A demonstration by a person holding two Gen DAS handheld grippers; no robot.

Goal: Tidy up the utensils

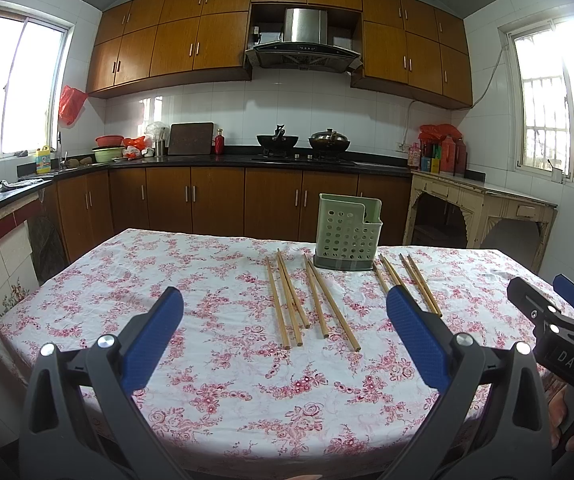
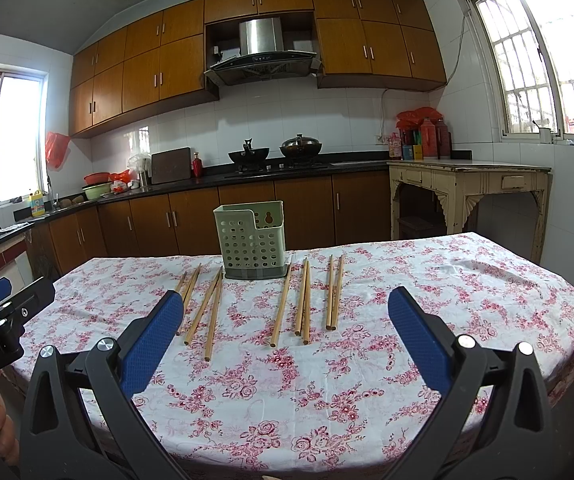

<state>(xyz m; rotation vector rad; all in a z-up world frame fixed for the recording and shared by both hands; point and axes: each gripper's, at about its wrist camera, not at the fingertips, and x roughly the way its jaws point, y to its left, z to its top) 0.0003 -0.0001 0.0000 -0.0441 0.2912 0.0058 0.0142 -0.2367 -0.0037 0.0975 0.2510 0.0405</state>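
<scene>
From the left wrist camera, the left gripper (image 1: pixel 285 312) hangs above the near part of the table, its two blue-padded jaws spread wide with nothing between them. On the floral tablecloth (image 1: pixel 223 380) ahead lie the wooden chopsticks (image 1: pixel 311 300) in loose pairs, pointing roughly away from the camera, some left of the holder and some right of it, the right-hand ones partly hidden behind the gripper's right finger. The pale green perforated chopstick holder (image 1: pixel 347 236) stands upright at the far edge of the table, and nothing can be seen standing in it. The right gripper (image 1: pixel 547 300) shows at the right edge of this view, jaws apart and empty. From the right wrist camera, the right gripper (image 2: pixel 287 312) also hovers over the near table with its jaws open wide and empty; the chopsticks (image 2: pixel 305 300) fan out on the cloth (image 2: pixel 467 288) on both sides of the chopstick holder (image 2: pixel 251 244), all flat and apart from either gripper. The left gripper (image 2: pixel 3 300) appears at the left edge; how its jaws stand cannot be told here. No chopstick seems to be lifted yet, so the task looks to be at its start, in the approach. The next move calls for lowering one gripper over a single chopstick or a pair, closing across the thin shaft close to the cloth, then tilting it upright to drop it into the holder's open top.
</scene>
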